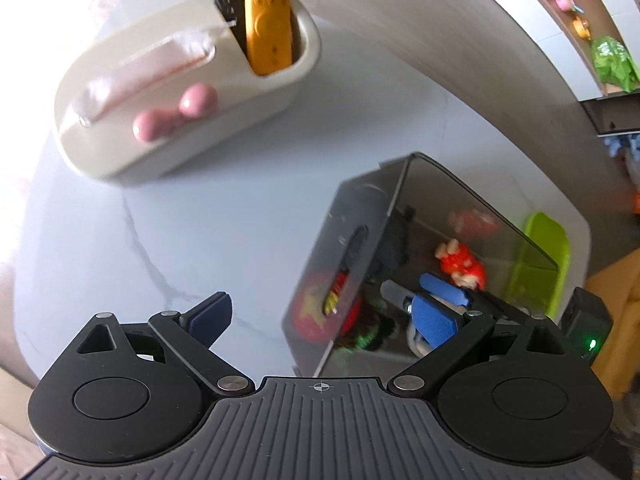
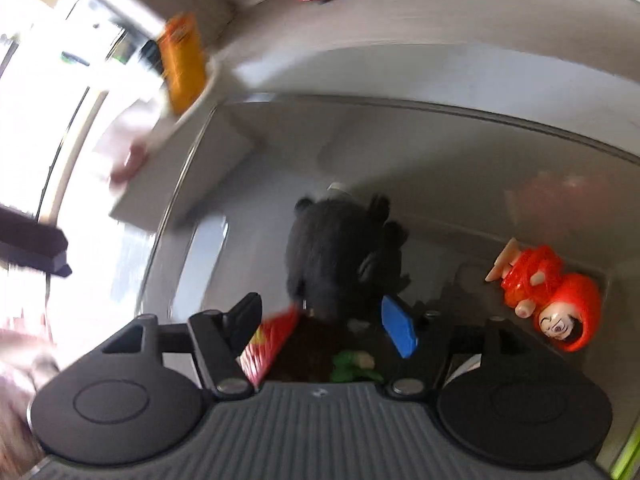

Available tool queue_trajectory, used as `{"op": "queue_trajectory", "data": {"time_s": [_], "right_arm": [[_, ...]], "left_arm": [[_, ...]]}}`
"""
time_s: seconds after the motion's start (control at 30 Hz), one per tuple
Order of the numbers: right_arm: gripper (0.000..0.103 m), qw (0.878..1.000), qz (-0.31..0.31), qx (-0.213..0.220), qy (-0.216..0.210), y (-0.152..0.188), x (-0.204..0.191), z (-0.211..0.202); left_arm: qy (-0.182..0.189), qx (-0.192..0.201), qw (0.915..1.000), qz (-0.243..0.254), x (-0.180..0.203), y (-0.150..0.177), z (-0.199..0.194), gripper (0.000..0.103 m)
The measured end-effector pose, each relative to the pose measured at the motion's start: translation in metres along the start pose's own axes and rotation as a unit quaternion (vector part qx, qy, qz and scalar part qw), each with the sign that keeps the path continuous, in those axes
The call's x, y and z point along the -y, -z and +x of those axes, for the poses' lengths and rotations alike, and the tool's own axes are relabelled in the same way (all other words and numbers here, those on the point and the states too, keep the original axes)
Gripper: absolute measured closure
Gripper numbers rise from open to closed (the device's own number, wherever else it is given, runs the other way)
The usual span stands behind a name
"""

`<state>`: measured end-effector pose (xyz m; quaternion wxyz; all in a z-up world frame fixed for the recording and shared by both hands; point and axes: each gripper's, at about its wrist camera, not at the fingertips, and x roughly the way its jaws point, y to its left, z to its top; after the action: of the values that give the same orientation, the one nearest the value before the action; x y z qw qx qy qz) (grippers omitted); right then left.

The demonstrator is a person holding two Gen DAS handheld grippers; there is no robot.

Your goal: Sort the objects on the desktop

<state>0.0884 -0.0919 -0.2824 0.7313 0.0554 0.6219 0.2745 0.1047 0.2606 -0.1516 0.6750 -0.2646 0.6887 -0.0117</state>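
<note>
Black plush toy (image 2: 340,252) lies in grey bin (image 2: 440,128), just ahead of right hand-held gripper (image 2: 324,320), whose jaws gape, nothing clamped. Prob. soft, light, squashy; pinch across body. Left hand-held gripper (image 1: 320,316) released over worktop (image 1: 200,220).

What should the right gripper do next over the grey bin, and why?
Probably lift straight out. The right gripper hangs open inside the grey bin, nothing between its pads; the black plush toy and red doll already lie on the floor.
</note>
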Motion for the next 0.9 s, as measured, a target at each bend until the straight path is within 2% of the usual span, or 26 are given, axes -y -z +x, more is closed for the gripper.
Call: {"op": "queue_trajectory", "data": {"time_s": [0.1,0.17,0.23,0.33,0.47,0.63,0.8,0.9], "right_arm": [[0.038,0.998,0.055,-0.015,0.015,-0.007,-0.001,0.019],[0.051,0.997,0.064,-0.024,0.028,-0.008,-0.003,0.03],[0.054,0.998,0.047,-0.03,0.036,-0.007,-0.007,0.034],[0.058,0.997,-0.018,-0.036,0.06,-0.013,-0.014,0.025],[0.058,0.988,-0.109,-0.047,0.103,-0.02,-0.019,0.009],[0.058,0.973,-0.19,-0.056,0.12,-0.016,-0.029,0.013],[0.055,0.979,-0.167,-0.043,0.104,-0.014,-0.022,0.01],[0.048,0.986,-0.135,-0.033,0.089,-0.015,-0.022,0.001]], "left_arm": [[-0.023,0.012,0.999,0.036,0.017,0.002,-0.001,0.004],[-0.04,0.017,0.9971,0.063,0.028,0.004,-0.001,0.004],[-0.047,0.017,0.9953,0.083,0.037,0.006,0.0,0.004],[-0.048,0.015,0.9939,0.098,0.045,0.009,0.002,0.004],[-0.056,0.016,0.9909,0.121,0.056,0.014,0.004,0.004],[-0.084,0.032,0.9837,0.156,0.071,0.022,0.005,0.004],[-0.096,0.04,0.9785,0.178,0.084,0.03,0.003,0.004],[-0.097,0.039,0.9779,0.181,0.09,0.034,0.004,0.004]]}}
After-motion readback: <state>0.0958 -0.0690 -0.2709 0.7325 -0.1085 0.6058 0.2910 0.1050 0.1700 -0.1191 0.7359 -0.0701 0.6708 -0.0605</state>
